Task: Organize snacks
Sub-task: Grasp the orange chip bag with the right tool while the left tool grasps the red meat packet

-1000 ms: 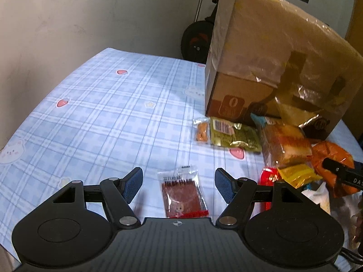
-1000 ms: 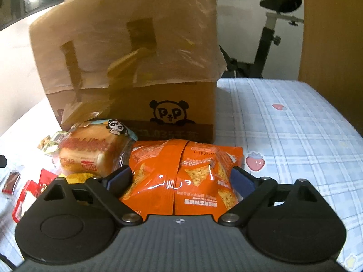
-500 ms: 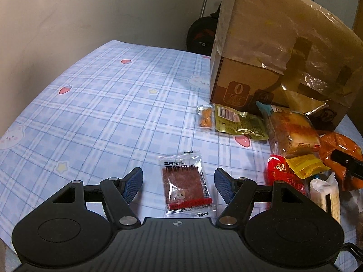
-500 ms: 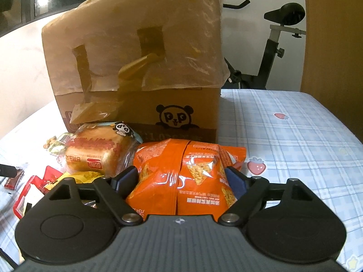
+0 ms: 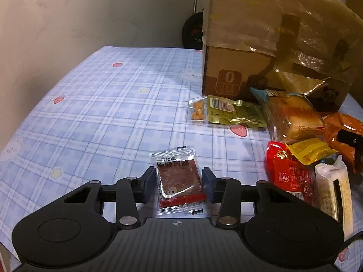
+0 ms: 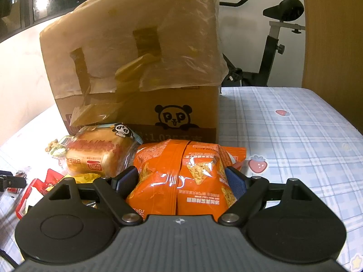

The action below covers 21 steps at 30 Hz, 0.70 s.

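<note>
A small clear jerky packet (image 5: 179, 179) with a red strip lies flat on the checked tablecloth (image 5: 102, 113). My left gripper (image 5: 179, 179) straddles it and its jaws are closing. The blue pads (image 5: 149, 179) stand right at the wrapper's side edges, and the wrapper is not buckled. In the right wrist view an orange chip bag (image 6: 181, 172) fills my right gripper (image 6: 181, 179), whose pads (image 6: 234, 181) press into both of its sides. One finger of that gripper shows at the left wrist view's right edge, against the same orange bag (image 5: 340, 124).
A tall cardboard box (image 5: 272, 45) under plastic film stands behind the snacks. Before it lie a bread loaf pack (image 6: 97, 154), a green-gold pouch (image 5: 236, 112), a small nut packet (image 5: 197, 111), red (image 5: 290, 174) and yellow (image 5: 308, 149) packets and a white bar (image 5: 333, 185). An exercise bike (image 6: 272, 45) stands beyond the table.
The left jaws have narrowed from wide apart to the jerky packet's edges. The right jaws came in onto the orange bag, then held still.
</note>
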{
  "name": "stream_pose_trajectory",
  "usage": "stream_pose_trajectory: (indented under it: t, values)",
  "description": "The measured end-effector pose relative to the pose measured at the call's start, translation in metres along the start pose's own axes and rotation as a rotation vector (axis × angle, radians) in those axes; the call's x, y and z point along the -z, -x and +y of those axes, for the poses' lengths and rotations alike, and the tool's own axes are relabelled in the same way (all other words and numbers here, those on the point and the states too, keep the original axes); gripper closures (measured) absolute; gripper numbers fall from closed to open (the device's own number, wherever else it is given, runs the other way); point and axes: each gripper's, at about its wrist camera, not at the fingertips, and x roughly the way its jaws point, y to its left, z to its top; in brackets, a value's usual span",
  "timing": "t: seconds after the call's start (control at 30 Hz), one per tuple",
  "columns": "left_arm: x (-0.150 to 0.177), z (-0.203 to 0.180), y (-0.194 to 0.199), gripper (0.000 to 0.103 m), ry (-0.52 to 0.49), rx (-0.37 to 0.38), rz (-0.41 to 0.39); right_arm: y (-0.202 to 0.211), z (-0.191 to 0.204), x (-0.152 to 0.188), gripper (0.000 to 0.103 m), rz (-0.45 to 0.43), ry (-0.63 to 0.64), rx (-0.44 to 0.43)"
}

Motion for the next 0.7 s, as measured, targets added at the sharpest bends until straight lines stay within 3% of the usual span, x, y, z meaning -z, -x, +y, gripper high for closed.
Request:
stream_pose_trajectory:
  t: [0.4,0.7]
  values:
    - [-0.003,0.002,0.01,0.061,0.024,0.009,-0.035,0.001,-0.001,0.0,0.019,-0.003,-0.007,-0.004]
    - [-0.014,0.005,0.021,0.061,0.04,0.048,-0.097,0.009,-0.009,-0.004,0.027,-0.003,-0.059,-0.022]
